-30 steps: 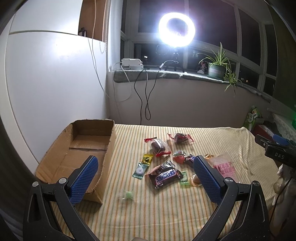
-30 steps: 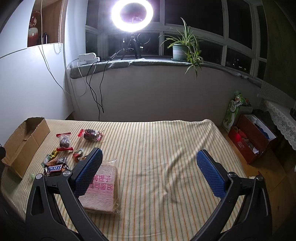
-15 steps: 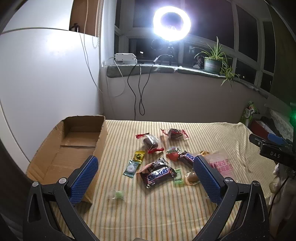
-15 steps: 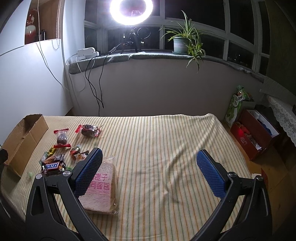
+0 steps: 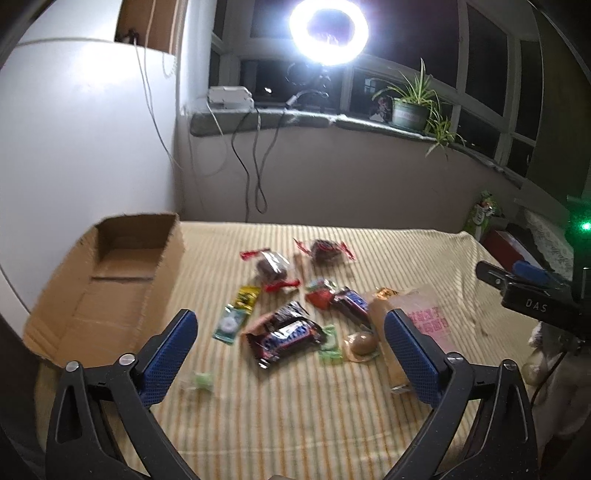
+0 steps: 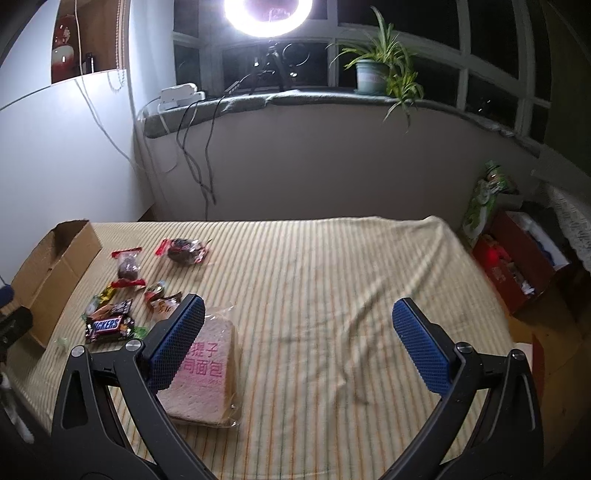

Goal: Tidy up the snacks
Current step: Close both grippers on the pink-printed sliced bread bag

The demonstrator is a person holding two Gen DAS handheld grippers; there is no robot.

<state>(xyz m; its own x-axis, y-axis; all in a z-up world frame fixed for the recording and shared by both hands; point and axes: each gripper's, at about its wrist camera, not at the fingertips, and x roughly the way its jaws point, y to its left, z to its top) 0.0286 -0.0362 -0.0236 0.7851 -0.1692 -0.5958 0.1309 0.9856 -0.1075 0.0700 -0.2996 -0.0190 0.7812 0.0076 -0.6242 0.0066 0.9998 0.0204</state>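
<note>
Several wrapped snacks lie on a striped yellow cloth: a Snickers bag (image 5: 286,338) (image 6: 109,326), two dark cakes in red-ended wrappers (image 5: 271,267) (image 5: 325,251), a small green candy (image 5: 202,380) and a bagged bread slice (image 6: 207,373) (image 5: 424,317). An open cardboard box (image 5: 107,280) (image 6: 55,266) sits at the left. My left gripper (image 5: 288,356) is open and empty, hovering in front of the Snickers bag. My right gripper (image 6: 299,343) is open and empty, its left finger over the bread bag.
A white wall panel (image 5: 85,147) stands left of the box. A windowsill holds a ring light (image 5: 328,29), cables and a potted plant (image 6: 376,70). A red box (image 6: 517,266) with items sits on the floor at the right. The right gripper's body (image 5: 535,295) shows at the left view's right edge.
My left gripper has drawn back and shifted, so the snacks and box sit more central between its fingers. My right gripper has tilted slightly; the bread stays under its left finger. Nothing was grasped.
</note>
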